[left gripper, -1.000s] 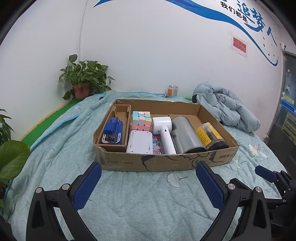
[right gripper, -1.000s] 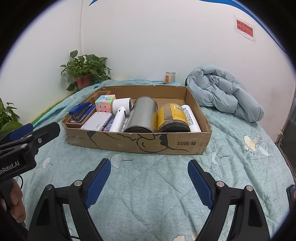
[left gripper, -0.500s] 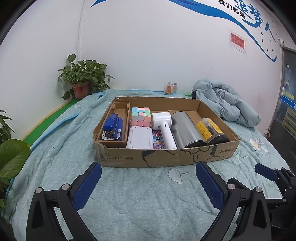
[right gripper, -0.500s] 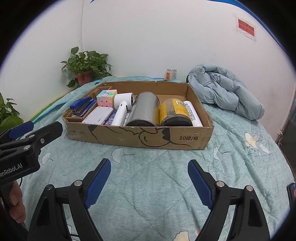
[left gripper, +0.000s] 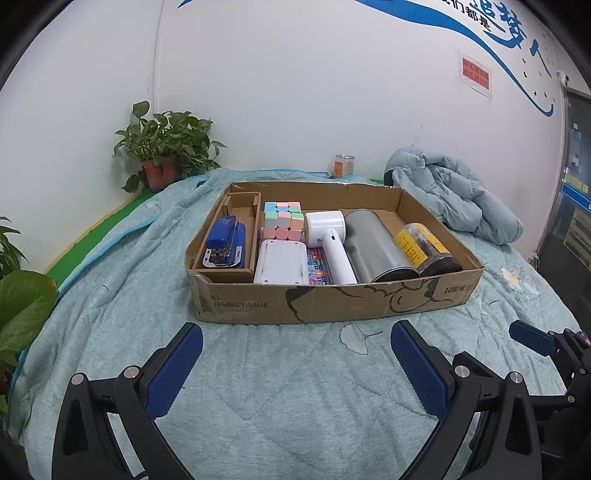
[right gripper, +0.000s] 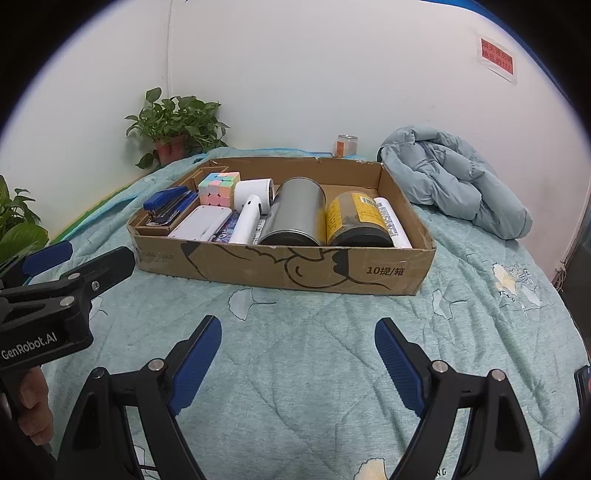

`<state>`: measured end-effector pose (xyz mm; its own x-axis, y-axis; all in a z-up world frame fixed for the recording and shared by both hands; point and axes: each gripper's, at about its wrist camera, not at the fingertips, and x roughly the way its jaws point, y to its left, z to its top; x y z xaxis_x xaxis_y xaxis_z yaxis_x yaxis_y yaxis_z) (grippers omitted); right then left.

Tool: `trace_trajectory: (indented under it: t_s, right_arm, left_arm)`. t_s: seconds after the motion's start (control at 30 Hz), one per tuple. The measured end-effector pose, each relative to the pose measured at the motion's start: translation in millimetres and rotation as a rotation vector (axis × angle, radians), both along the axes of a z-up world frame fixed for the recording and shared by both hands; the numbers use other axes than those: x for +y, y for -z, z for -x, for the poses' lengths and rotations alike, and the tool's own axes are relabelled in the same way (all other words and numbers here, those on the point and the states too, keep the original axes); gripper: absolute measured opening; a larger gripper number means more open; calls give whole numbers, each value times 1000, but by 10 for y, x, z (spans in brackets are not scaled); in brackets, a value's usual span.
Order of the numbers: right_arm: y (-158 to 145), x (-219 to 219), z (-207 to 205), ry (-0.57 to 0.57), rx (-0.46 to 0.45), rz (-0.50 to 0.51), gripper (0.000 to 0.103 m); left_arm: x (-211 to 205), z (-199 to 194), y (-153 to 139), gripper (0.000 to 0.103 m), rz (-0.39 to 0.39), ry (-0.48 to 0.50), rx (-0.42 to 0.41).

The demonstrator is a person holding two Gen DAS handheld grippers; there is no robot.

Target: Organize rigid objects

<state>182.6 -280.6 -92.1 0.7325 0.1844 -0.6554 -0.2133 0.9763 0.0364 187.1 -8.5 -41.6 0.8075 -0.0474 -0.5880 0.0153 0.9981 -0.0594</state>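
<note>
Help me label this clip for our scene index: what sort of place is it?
Probably a staged indoor room, not a real bedroom: a quilt spread as a work surface, a cardboard box of household items, potted plants, and a white wall with a painted slogan.

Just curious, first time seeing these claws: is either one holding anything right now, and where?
Nothing: the left gripper and right gripper are both open over the quilt.

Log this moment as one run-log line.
left gripper: open, empty | right gripper: open, empty | cardboard box: packed, on quilt
</note>
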Motion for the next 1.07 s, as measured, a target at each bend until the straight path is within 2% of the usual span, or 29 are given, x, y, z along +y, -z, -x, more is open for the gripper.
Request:
trace_trajectory:
  t_s: [0.43,0.83,1.0,1.07]
  right_arm:
    - [6,4,-34,6,1,7,85]
    - [7,0,-67,14,0,8,85]
    - [21,15,-71,11,-3,18,85]
    - [26,9,-83,13,-1,20,85]
  left_arm:
    - [-51,-43,46,102,-12,11,11]
    - [-57,-119,71,102,26,18,18]
    - [-120,-144,94,102,-30,2,2]
    - [-102,-175,96,102,-28,-16,2]
